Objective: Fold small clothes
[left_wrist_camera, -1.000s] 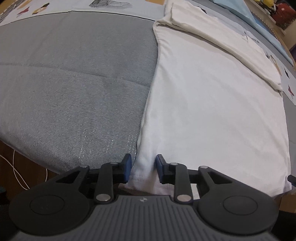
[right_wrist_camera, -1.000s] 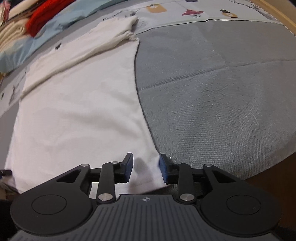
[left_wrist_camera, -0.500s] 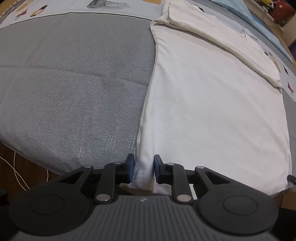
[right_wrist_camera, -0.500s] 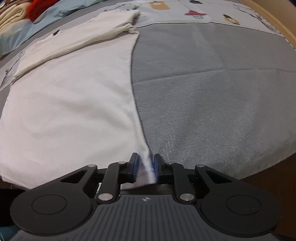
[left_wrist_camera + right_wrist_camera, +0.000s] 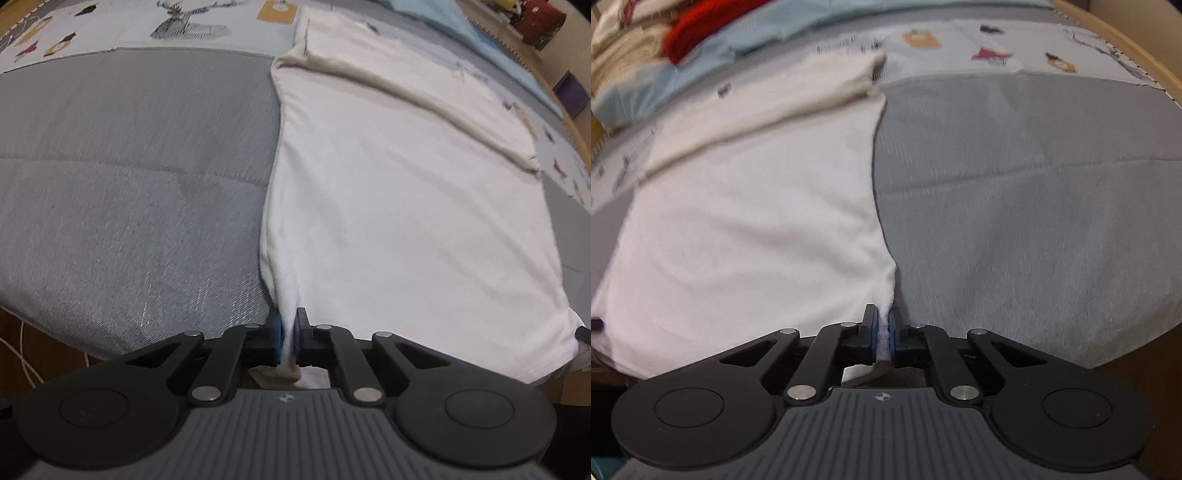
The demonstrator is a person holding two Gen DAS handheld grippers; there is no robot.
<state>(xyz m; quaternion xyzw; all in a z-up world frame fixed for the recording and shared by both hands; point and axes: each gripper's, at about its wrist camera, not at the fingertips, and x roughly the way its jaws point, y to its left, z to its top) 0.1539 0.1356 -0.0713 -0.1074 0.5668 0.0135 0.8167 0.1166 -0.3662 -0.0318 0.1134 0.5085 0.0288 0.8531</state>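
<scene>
Left wrist view: the left gripper [image 5: 287, 338] was clamped on the near left corner of the white garment [image 5: 406, 206], with a narrow strip of cloth pinched between its blue pads [image 5: 275, 338]. The garment lay spread on the grey mat [image 5: 129, 184], its left edge running away from the gripper to a folded-over band of cloth at its far end. Left of that edge the mat showed as a broad bare stretch out to its near border, beyond which brown floor and a thin white cable [image 5: 26, 354] were visible. Only this view showed the deer print [image 5: 188, 22] on the patterned sheet beyond the mat, and a dark part at the garment's near right corner, too small to identify.

Right wrist view: the right gripper [image 5: 882, 338] was closed on the garment's [image 5: 746, 229] near right corner, white cloth filling the thin gap between its pads [image 5: 873, 338]. From that corner the garment's right edge ran back to the folded band. Right of the edge the grey mat [image 5: 1034, 203] lay bare to its curved border. Only this view showed, beyond the garment's far left, a red cloth [image 5: 701, 29] and beige folded cloth [image 5: 624, 48] piled on light blue fabric [image 5: 768, 26]. This view was blurred.
</scene>
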